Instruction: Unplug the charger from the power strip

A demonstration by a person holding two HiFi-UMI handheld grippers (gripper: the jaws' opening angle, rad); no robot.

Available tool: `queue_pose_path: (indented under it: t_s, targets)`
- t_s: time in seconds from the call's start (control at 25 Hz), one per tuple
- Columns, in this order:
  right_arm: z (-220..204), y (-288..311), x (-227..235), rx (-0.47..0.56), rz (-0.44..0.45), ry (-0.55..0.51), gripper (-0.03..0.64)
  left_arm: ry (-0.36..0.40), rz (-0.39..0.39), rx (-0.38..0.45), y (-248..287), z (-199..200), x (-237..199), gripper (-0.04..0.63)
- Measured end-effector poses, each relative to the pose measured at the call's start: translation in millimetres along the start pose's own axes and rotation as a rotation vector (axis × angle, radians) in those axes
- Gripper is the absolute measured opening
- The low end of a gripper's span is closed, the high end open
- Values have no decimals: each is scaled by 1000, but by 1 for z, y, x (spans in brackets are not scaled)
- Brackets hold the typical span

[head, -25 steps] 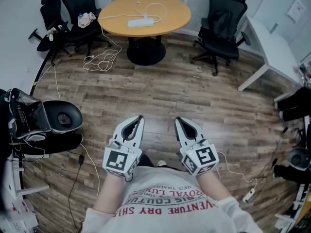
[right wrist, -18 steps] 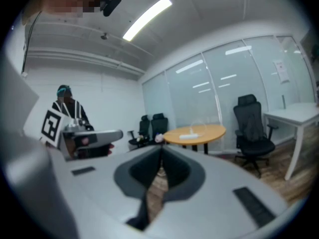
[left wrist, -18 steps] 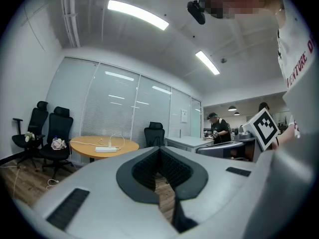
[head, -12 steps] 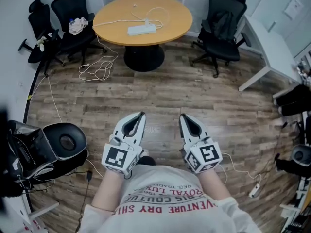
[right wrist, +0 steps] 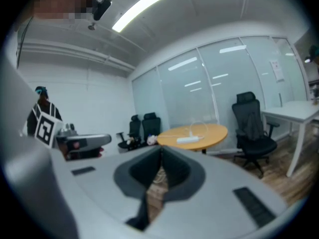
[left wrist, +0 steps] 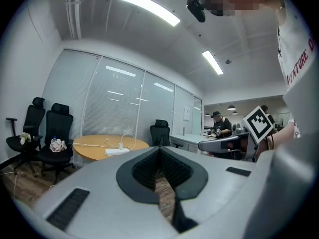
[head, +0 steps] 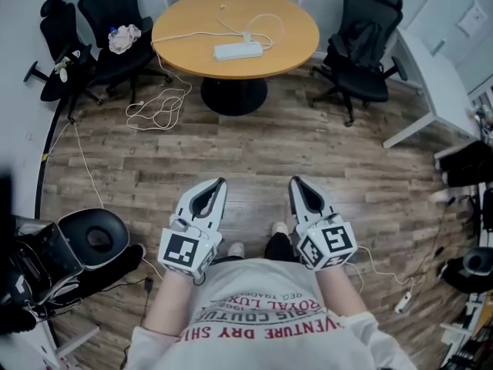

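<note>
Shut tight and empty, pads meeting at the tips, on both the left gripper (head: 219,183) and the right gripper (head: 297,182), held side by side over the wood floor (head: 254,153) close in front of the person's torso. Well ahead of both tips, across open floor: a round wooden table (head: 192,18) with the white power strip (head: 239,50) lying on top and the charger (head: 247,37) plugged in on its far side. Ahead-left of the left gripper, black office chairs (head: 115,6) and a loose white cable (head: 158,106) coiled on the floor; ahead-right of the right gripper, another black chair (head: 362,37).
</note>
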State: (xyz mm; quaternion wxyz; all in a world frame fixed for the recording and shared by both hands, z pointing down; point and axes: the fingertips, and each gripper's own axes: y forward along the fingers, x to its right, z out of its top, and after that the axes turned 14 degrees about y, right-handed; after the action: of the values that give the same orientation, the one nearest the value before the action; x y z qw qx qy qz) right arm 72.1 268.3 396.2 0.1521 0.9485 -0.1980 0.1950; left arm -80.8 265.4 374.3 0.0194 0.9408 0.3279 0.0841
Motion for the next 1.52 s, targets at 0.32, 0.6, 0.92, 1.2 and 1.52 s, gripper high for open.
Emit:
queue_pose_path:
  t_s: [0.32,0.6,0.92,1.2,1.52]
  targets:
    - [30,67,42,-22,88,-48,29,8,96,-23,68,-12,-34,34]
    - [90,155,108,-47,194,-92,29,21,246,-25,160,4,-72,32]
    - [144,229,187,-111,293,-121,29,-4,361,-53,265,5,-94,32]
    - [153,280,224,-155,290,-96,29,-30,369,-110,318,-8,-120,32]
    - [158,356,225,-163,241,-99,29,-14,294,-112,375,-24,-188,32]
